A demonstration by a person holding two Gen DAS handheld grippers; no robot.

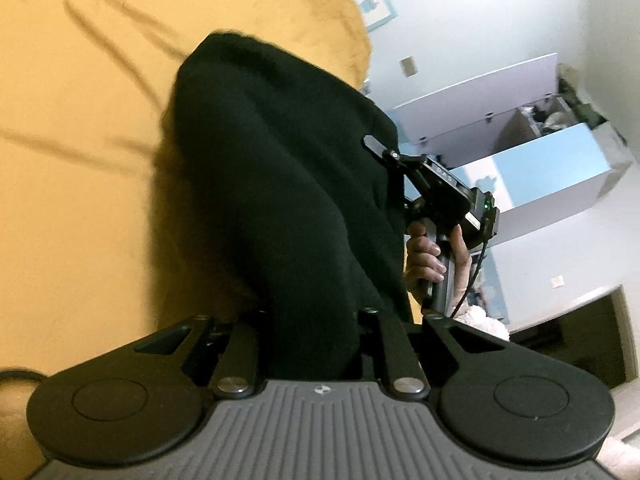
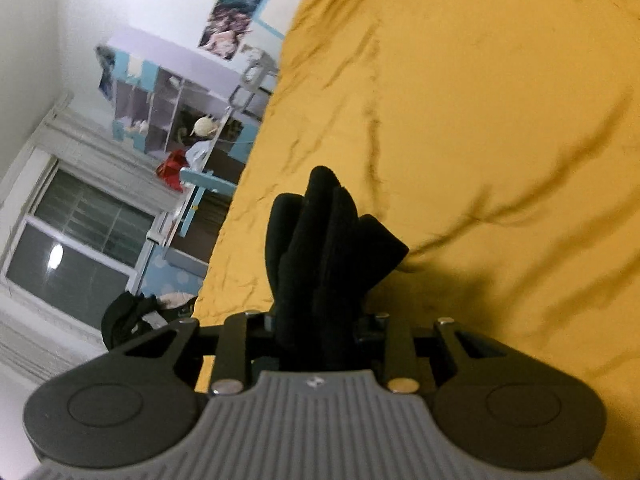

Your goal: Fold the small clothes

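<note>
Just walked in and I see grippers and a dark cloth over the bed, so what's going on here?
A person is folding a small black garment over a bed with a yellow blanket, using two handheld grippers. The left gripper has black cloth bunched between its fingers, and so does the right gripper. In the left view, a hand holds the other gripper's handle beside the cloth.

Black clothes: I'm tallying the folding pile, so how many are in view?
1, as far as I can tell: the black cloth held between both tools above the yellow bedspread. Others may be hidden.
</note>
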